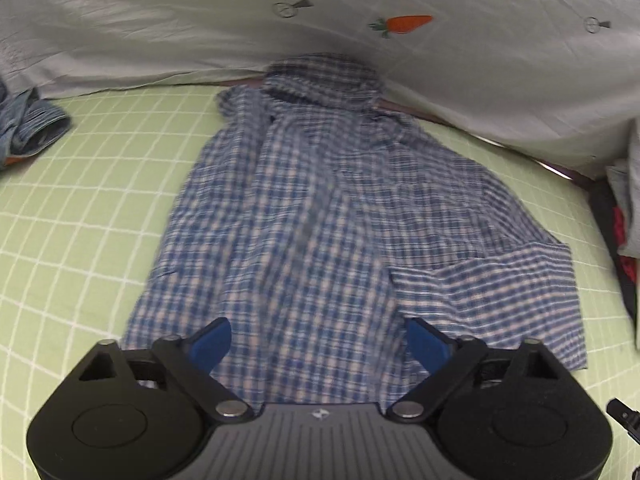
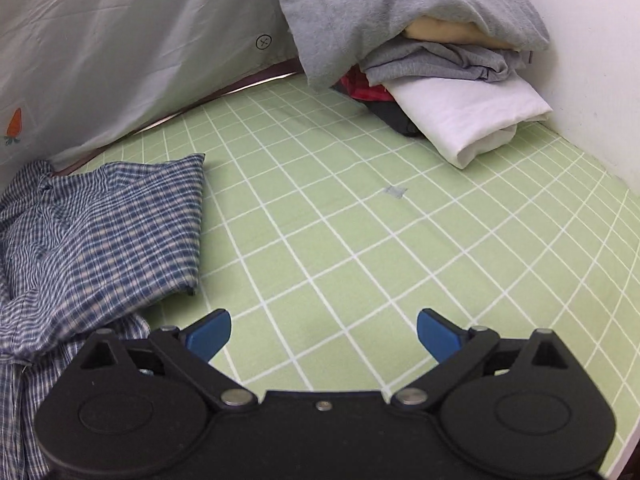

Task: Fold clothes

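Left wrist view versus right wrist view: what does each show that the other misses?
Only the left wrist view shows the whole blue plaid shirt spread flat, collar far from the camera, the open left gripper over its hem, and a denim garment at the edge.

Only the right wrist view shows the open right gripper above bare sheet and the pile of folded clothes by the wall.

Both share the green checked sheet and the carrot-print grey quilt.

In the left wrist view the plaid shirt [image 1: 320,216] is motion-blurred, its hem hidden behind the gripper body at the bottom. A denim garment [image 1: 28,128] is cut off at the left edge. In the right wrist view, red and dark items [image 2: 374,96] lie mostly hidden beneath the clothes pile [image 2: 432,52], unidentifiable.
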Demonstrator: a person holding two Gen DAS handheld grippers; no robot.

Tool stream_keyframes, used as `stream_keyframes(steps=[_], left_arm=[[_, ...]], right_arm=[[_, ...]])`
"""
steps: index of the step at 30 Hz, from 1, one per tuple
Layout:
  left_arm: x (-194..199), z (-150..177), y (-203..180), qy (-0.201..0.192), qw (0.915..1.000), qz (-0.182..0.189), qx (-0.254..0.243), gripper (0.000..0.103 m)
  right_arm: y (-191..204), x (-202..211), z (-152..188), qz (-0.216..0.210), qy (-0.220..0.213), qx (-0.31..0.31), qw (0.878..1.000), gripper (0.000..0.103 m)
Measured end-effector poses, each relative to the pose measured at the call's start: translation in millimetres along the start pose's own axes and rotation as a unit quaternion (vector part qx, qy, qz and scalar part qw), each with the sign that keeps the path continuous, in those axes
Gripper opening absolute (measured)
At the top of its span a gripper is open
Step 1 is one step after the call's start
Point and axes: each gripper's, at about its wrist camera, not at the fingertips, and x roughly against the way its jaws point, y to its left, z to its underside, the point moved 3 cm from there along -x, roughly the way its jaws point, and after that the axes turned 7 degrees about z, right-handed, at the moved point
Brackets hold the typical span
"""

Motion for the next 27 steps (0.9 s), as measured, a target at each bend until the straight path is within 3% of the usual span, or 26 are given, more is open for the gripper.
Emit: stream_keyframes(steps=[5,8,11,13,16,21,27], left_arm=[[-26.8,6.3,-34.3,0.029,0.9982,0.039,-0.037,0.073],[-40.7,11.0,-46.4,0.039,0.9969,0.054,-0.041,0.062],[-49.6,13.3,-54.6,0.043,0.9961,0.058,-0.05,0.033],[-49.8,12.5,-56.0,0.034,0.9959,0.054,-0.064,0.007],[-38.9,5.7,-52.9,0.01,0.9945,0.063,-0.082,0.006],[2.6,-21.9,-39.5,-0.066,0.9904,0.056,-0.108,0.006],[55.7,-78.9,28.1,-0.177,0.9809,-0.005,-0.081,0.006]], right_arm=[[11.9,0.4,1.7,-0.011,-0.007,0.021,1.0,0.1],[15.5,1.1,4.6,-0.016,-0.005,0.029,0.999,0.101],[14.7,3.5,8.5,-0.016,-0.004,0.035,0.999,0.101],[13.8,6.0,12.4,-0.014,-0.004,0.039,0.999,0.1],[13.4,7.7,18.3,-0.01,-0.003,0.039,0.999,0.1],[15.0,10.3,20.4,-0.002,0.001,0.044,0.999,0.1],[37.2,10.9,14.2,-0.01,-0.005,0.079,0.997,0.101]])
